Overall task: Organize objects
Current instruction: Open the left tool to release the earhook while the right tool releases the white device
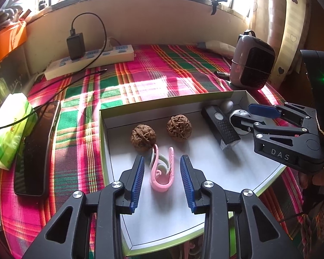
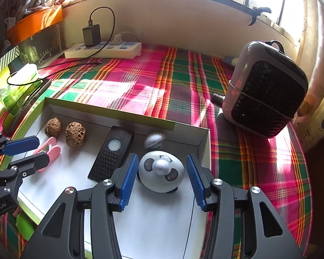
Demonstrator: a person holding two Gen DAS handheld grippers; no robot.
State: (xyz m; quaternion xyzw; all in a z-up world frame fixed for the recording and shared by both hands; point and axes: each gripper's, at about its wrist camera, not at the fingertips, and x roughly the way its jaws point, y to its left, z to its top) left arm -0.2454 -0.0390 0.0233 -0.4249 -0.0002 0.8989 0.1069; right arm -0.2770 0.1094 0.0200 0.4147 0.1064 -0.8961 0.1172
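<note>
A shallow white tray with a green rim [image 1: 162,215] lies on a plaid cloth. In it are two walnuts [image 1: 143,138] [image 1: 179,127], a pink and pale-green clip [image 1: 162,172], a black remote-like device [image 1: 221,127], a silver dome [image 2: 154,140] and a white panda-faced ball [image 2: 162,172]. My left gripper [image 1: 162,158] stands open over the clip, which lies on the tray floor clear of both blue pads. My right gripper [image 2: 162,157] straddles the panda ball, pads close beside it with a thin gap showing. Each gripper shows in the other view: right gripper [image 1: 240,114], left gripper [image 2: 43,149].
A black phone [image 1: 36,149] and a green tissue pack [image 1: 8,129] lie left of the tray. A power strip with a charger [image 1: 90,60] sits at the back wall. A small heater [image 2: 267,88] stands at the right. Open plaid cloth [image 2: 140,82] lies behind the tray.
</note>
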